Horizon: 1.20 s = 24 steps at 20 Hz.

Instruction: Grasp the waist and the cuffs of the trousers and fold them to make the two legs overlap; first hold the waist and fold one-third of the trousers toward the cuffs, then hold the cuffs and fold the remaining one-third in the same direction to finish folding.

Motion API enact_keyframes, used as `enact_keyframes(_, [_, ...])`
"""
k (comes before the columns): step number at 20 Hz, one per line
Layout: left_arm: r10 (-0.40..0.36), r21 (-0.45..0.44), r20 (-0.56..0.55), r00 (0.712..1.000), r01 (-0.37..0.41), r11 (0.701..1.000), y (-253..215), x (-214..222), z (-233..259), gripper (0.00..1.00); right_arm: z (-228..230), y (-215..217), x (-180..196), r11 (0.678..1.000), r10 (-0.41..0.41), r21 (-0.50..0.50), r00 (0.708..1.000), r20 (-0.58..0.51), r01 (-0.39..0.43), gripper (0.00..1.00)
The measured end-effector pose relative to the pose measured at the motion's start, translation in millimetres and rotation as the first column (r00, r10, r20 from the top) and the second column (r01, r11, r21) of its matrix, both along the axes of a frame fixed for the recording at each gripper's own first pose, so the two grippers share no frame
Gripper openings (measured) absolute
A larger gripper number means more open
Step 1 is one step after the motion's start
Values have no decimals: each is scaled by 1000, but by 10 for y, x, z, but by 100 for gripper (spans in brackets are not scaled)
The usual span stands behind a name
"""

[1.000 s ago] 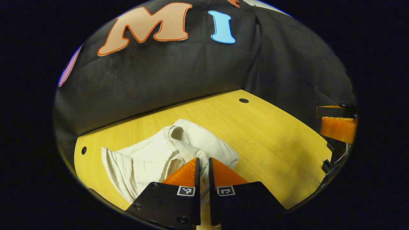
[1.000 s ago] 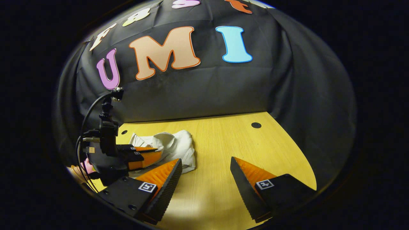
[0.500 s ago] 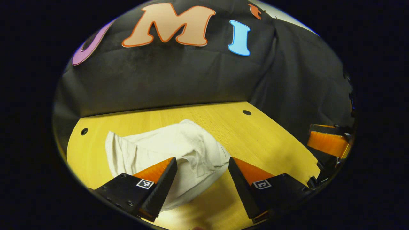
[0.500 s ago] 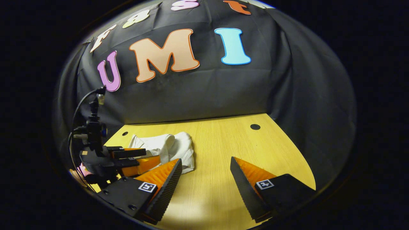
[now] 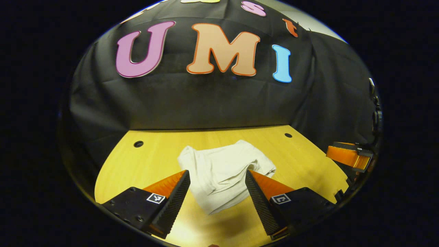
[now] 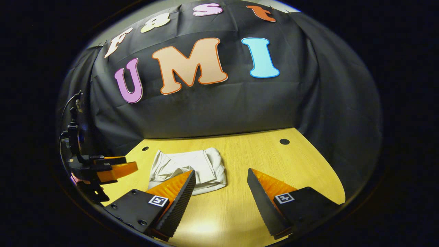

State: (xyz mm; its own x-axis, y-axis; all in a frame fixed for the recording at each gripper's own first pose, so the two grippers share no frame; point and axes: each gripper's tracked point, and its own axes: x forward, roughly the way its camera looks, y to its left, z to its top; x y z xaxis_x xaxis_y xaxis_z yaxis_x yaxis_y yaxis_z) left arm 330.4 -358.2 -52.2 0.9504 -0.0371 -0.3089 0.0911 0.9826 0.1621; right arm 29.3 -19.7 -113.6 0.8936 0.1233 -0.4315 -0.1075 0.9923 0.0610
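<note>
The white trousers [image 5: 224, 169] lie folded into a small rumpled bundle on the yellow wooden table [image 5: 144, 164]. My left gripper [image 5: 217, 178] is open just in front of the bundle, with nothing between its fingers. In the right gripper view the same bundle [image 6: 192, 166] lies left of centre, partly behind my own left finger. My right gripper [image 6: 221, 176] is open over bare table to the right of the bundle. The left gripper [image 6: 113, 168] shows at the far left of the right gripper view, and the right gripper [image 5: 348, 154] at the right edge of the left gripper view.
Black cloth walls close the table at the back and on both sides. Small round holes [image 5: 138, 143] [image 5: 288, 135] sit near the table's far corners. A cable and a small mount [image 6: 73, 127] rise above the left gripper.
My left gripper, shut on the trousers a second ago, has opened, let them go and drawn back. The bundle has settled flat. The right gripper has stayed open and barely moved.
</note>
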Motion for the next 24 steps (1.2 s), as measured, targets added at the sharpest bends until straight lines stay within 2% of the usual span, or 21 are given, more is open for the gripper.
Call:
enact_keyframes(5, [62,-78,-16,998,-63,995,197,-270,-39,96,11,123,-181,1000,-17,14,1000,1,17,97])
enact_keyframes(6, [68,-92,-24,997,-70,993,226,-298,-76,96,9,119,-213,1000,-23,9,1000,-1,23,93])
enact_keyframes(7, [71,-98,-33,997,-74,992,246,-321,-105,96,12,116,-233,1000,-28,4,1000,-1,28,97])
enact_keyframes(17, [-22,-65,-83,996,16,998,292,-437,-232,96,225,78,-324,996,-81,-19,996,49,82,97])
enact_keyframes(18, [-30,-65,-84,996,24,998,296,-438,-237,96,226,55,-343,996,-89,-25,995,51,90,93])
enact_keyframes(19, [-33,-60,-87,996,28,998,297,-444,-243,96,226,44,-350,995,-96,-29,994,52,97,93])
enact_keyframes(20, [-38,-56,-91,995,33,998,303,-444,-255,96,233,30,-366,994,-103,-31,993,54,105,97])
enact_keyframes(22, [-48,-52,-95,994,43,998,298,-449,-266,96,240,18,-390,993,-114,-31,992,56,116,97])
enact_keyframes(23, [-53,-51,-98,994,48,998,295,-451,-276,96,245,22,-393,992,-118,-31,991,58,120,93])
enact_keyframes(24, [-56,-49,-103,993,51,997,307,-462,-290,96,250,19,-407,992,-121,-32,991,58,123,97])
